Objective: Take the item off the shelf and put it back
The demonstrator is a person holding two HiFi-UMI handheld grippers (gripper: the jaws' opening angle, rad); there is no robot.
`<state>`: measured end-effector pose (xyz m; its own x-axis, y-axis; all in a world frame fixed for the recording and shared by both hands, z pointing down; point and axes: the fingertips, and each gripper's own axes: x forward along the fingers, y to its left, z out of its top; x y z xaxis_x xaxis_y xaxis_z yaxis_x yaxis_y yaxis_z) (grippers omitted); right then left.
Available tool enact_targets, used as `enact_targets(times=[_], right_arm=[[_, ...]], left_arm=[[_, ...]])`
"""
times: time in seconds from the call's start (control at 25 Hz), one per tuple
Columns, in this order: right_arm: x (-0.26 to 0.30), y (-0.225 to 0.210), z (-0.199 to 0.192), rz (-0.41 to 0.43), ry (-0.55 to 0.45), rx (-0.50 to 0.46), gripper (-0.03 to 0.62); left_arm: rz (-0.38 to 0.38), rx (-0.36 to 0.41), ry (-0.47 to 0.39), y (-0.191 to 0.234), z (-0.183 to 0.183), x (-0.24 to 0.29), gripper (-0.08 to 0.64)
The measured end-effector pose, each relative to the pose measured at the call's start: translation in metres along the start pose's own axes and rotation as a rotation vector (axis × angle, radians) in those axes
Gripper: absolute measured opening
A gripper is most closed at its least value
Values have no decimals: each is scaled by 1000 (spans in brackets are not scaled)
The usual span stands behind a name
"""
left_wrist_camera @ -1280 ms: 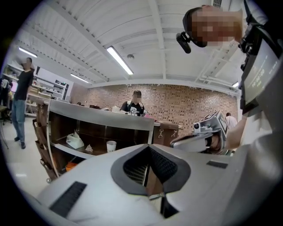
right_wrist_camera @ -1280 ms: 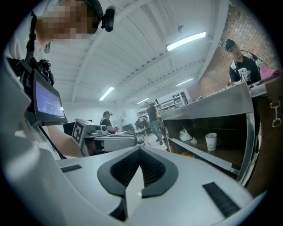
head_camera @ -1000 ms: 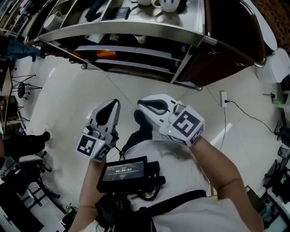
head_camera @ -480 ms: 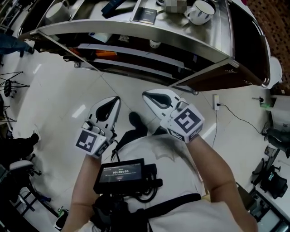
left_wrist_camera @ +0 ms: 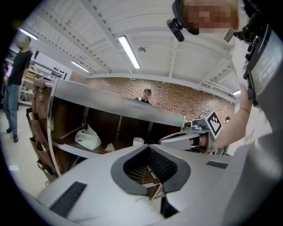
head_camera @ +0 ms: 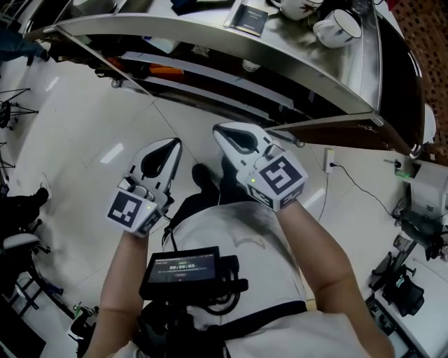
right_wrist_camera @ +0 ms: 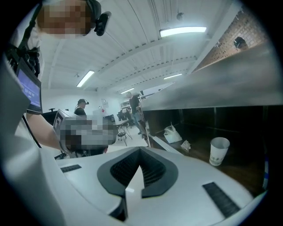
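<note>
Both grippers are held side by side in front of a metal shelf unit [head_camera: 210, 35], short of it and touching nothing. My left gripper [head_camera: 175, 144] is shut and empty; its tips meet [left_wrist_camera: 148, 146]. My right gripper [head_camera: 218, 130] is shut too, with nothing between its jaws [right_wrist_camera: 140, 149]. On the dark lower shelf stand a white paper cup [right_wrist_camera: 219, 151], a white bag [right_wrist_camera: 171, 132] and a crumpled scrap [right_wrist_camera: 185, 145]. The left gripper view also shows the bag [left_wrist_camera: 87, 139] and cup [left_wrist_camera: 138, 141]. White mugs [head_camera: 336, 26] and a dark box [head_camera: 252, 17] sit on the top shelf.
The shelf's brown side panel [head_camera: 399, 84] stands at the right. A wall socket with a cable [head_camera: 329, 159] is on the white floor. Stands and equipment crowd the left [head_camera: 14, 119] and right [head_camera: 413, 231] edges. Other people stand in the room [left_wrist_camera: 20, 66].
The shelf has slid up and to the right in the head view as the head turned. Both grippers stay shut and empty, shifted slightly up and left.
</note>
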<state>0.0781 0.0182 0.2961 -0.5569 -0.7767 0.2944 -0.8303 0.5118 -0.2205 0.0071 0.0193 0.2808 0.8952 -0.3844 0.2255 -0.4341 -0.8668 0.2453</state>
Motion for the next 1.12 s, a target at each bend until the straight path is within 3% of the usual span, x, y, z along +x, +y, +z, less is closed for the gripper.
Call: enact_targets(times=[0.4,0.72,0.92,1.12], right_arm=[[22,-23,-28,13,96,-20,6],[59,-65,-50,-68,155,-68,6],[96,-91,-46,-96,121,-91,12],[127,-126,-42,-203,114,-142,62]], left_arm=[[57,-69,-22,3,-19,11,6],[113,-122,-33,22,-39,21,6],[146,-152,-53,36,-49,22,6],[175,-193,-62,43,-71,20,6]])
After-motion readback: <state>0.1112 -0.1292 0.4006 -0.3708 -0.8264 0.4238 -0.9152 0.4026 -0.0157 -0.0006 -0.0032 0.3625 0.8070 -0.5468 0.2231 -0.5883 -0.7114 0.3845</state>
